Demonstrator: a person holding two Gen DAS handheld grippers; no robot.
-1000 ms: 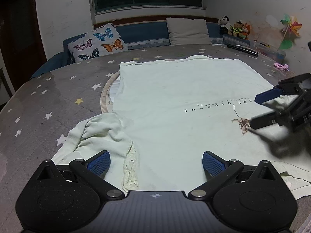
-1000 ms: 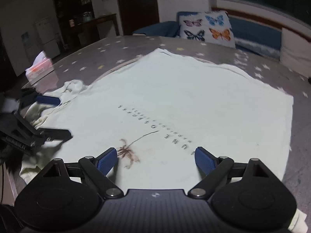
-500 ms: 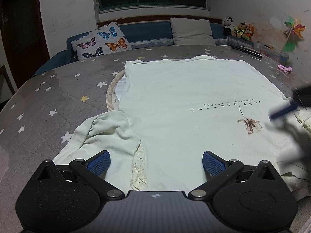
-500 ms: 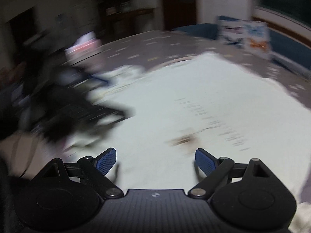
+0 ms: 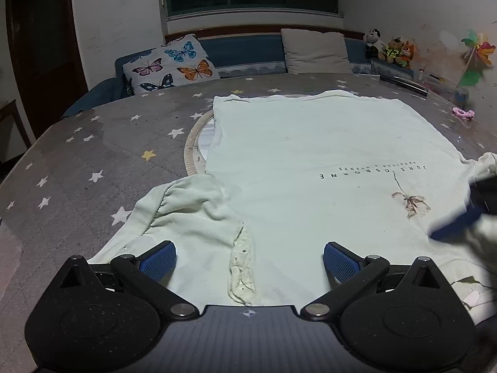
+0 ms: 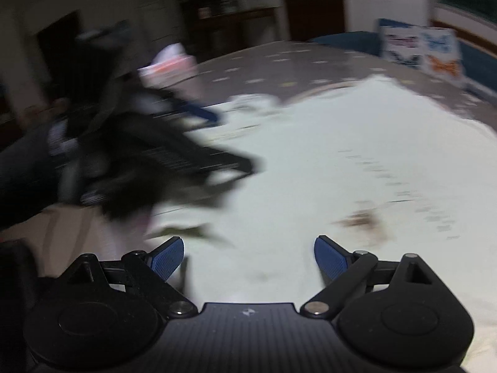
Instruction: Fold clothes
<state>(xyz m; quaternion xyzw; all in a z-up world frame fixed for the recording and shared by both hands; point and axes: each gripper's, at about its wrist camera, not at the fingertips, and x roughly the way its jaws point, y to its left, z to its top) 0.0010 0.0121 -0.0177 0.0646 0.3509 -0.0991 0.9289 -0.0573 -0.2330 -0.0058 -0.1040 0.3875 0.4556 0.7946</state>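
Observation:
A pale green T-shirt point(image 5: 304, 161) lies spread flat on the star-patterned table, print side up, with black lettering and a small brown plant drawing point(image 5: 410, 202). Its left sleeve point(image 5: 183, 205) is bunched near my left gripper point(image 5: 248, 262), which is open and empty just above the shirt's near edge by the collar point(image 5: 240, 275). My right gripper point(image 6: 248, 259) is open and empty over the shirt point(image 6: 341, 161); it shows blurred at the right edge of the left wrist view point(image 5: 459, 220). The left gripper appears blurred in the right wrist view point(image 6: 149, 155).
The grey table point(image 5: 93, 155) has a round wooden ring point(image 5: 191, 146) under the shirt. A butterfly cushion point(image 5: 170, 65), a beige pillow point(image 5: 315, 51) and soft toys point(image 5: 388, 48) sit behind. A pink item point(image 5: 462, 113) and a tissue box point(image 6: 167, 68) lie at the edges.
My right gripper has swung toward the shirt's near right side, off the print, and its view is now blurred. My left gripper has drifted slightly left. The shirt has not moved.

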